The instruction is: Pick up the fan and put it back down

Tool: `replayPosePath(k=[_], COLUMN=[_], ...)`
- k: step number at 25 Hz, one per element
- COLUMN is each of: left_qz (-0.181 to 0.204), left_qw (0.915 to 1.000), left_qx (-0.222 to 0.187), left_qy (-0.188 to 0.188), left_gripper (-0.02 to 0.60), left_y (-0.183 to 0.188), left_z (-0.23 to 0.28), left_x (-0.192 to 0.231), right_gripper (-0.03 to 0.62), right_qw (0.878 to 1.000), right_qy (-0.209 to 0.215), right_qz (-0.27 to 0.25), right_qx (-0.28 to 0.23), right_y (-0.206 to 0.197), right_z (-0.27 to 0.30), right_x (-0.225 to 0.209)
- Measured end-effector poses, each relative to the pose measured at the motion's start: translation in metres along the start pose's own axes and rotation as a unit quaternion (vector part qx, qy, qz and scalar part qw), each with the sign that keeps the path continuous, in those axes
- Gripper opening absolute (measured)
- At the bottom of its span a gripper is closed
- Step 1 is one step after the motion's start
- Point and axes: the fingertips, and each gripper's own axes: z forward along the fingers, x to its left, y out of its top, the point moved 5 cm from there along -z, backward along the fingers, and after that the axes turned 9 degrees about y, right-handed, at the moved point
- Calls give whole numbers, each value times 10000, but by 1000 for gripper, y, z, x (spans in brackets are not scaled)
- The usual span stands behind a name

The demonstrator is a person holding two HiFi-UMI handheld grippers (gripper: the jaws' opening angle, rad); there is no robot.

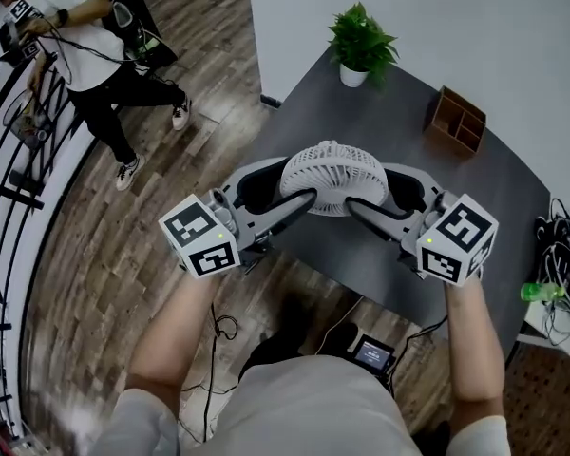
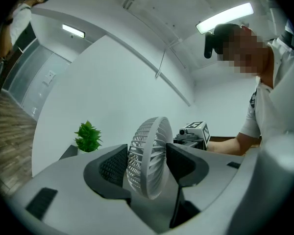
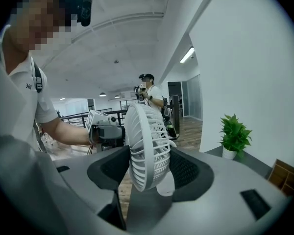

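The pick-up half looks done. The left tool (image 2: 148, 166) and the right tool (image 3: 146, 166) each clamp the white fan (image 1: 334, 174) by its grille rim, from opposite sides, jaws closed onto it. The fan hangs between them, above the near edge of the dark worktop (image 1: 380, 112). Judging by the open room behind it in both gripper views, it is off the worktop. Lowering it back onto the worktop and opening both tools remain.
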Motion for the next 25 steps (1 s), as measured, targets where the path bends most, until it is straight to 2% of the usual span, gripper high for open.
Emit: replayPosePath(k=[12,17,25], left_qz=[-110,-102,187], left_qw=[9987,9980,9956], left_qx=[504,621,918], left_qy=[-5,12,49], left_gripper=[259,259,259], left_y=[-48,-56,-64], left_z=[15,21,30], left_x=[41,50,60], right_gripper=[261,261,261], right_qw=[9981,9974,9958], right_qy=[-141,-193,-266], right_qz=[185,252,212], right_qx=[574,651,850], right_y=[-40,-47,-57], right_z=[32,37,44], right_x=[-32,-40,-53])
